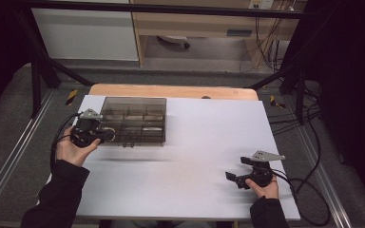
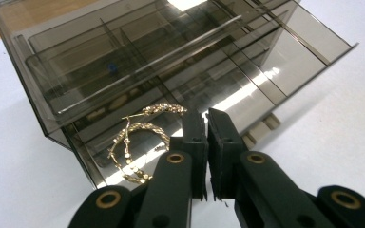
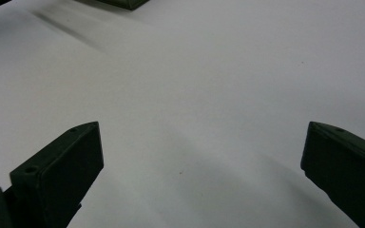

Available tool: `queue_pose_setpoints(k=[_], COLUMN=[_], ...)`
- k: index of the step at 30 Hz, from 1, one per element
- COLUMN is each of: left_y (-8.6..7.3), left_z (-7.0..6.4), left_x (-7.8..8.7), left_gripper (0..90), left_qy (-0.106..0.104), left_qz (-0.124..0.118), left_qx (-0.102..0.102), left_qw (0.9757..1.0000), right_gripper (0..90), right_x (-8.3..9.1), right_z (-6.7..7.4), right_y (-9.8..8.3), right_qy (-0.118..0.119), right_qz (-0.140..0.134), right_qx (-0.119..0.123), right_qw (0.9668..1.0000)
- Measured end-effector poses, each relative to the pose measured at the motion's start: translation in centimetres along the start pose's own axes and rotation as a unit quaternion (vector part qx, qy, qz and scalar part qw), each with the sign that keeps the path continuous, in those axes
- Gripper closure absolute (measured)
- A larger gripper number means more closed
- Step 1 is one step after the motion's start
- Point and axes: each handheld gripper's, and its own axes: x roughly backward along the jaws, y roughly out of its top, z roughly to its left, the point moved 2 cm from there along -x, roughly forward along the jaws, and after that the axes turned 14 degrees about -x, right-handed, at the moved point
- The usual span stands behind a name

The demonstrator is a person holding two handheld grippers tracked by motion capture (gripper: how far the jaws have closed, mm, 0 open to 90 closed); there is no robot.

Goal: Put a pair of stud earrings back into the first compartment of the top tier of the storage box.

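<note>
Two gold hoop earrings (image 2: 140, 142) show at lower left of the left gripper view, seen through the smoky wall of a clear divided organizer box (image 2: 171, 61), apparently lying inside it. Just right of them the left gripper (image 2: 206, 118) is closed, with nothing visibly clamped. Lower right in the high view, the right gripper (image 1: 235, 178) gapes wide above the bare white desk (image 1: 195, 142).

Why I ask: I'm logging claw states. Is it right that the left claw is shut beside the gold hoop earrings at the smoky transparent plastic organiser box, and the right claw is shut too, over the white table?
Not quite. The right claw is open: the right gripper view shows its jaws wide apart over the white table. The rest holds: the left claw is shut beside the gold hoop earrings at the smoky transparent plastic organiser box.
</note>
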Motion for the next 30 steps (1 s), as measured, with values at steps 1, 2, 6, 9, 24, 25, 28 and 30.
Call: queue_pose_setpoints(k=[1, 2, 6, 9, 24, 25, 28, 30], left_y=[0.0, -0.1, -0.4, -0.6, -1.4, -1.5, -1.6, -1.6], left_z=[0.1, 0.3, 0.7, 0.9, 1.3, 1.3, 1.4, 1.5], left_x=[-0.1, -0.3, -0.8, -1.3, -2.6, -2.6, -2.6, -2.4], left_gripper=[86.4, 86.4, 86.4, 86.4, 86.3, 86.3, 85.8, 83.7], left_qy=[0.001, 0.002, 0.006, 0.009, 0.010, 0.010, 0.012, 0.015], left_qz=[0.001, 0.002, 0.005, 0.007, 0.019, 0.020, 0.018, 0.008], left_qx=[0.000, 0.001, 0.007, 0.009, 0.016, 0.018, 0.021, 0.025], left_qw=[1.0000, 1.0000, 0.9999, 0.9999, 0.9996, 0.9996, 0.9995, 0.9995], right_gripper=[0.7, 0.7, 0.7, 0.7, 0.6, 0.7, 0.7, 0.7], right_x=[0.0, 0.0, 0.0, 0.0, 0.0, 0.0, 0.0, 0.0], right_z=[0.0, 0.0, 0.0, 0.0, 0.0, 0.0, 0.0, 0.0], right_y=[0.0, 0.0, 0.0, 0.0, 0.0, 0.0, 0.0, 0.0], right_qy=[0.000, 0.000, 0.000, 0.000, 0.000, 0.000, 0.000, 0.000], right_qz=[0.000, 0.000, 0.000, 0.001, 0.000, 0.001, 0.001, 0.002], right_qx=[0.000, 0.000, 0.001, 0.000, 0.001, 0.001, 0.002, 0.001], right_qw=[1.0000, 1.0000, 1.0000, 1.0000, 1.0000, 1.0000, 1.0000, 1.0000])
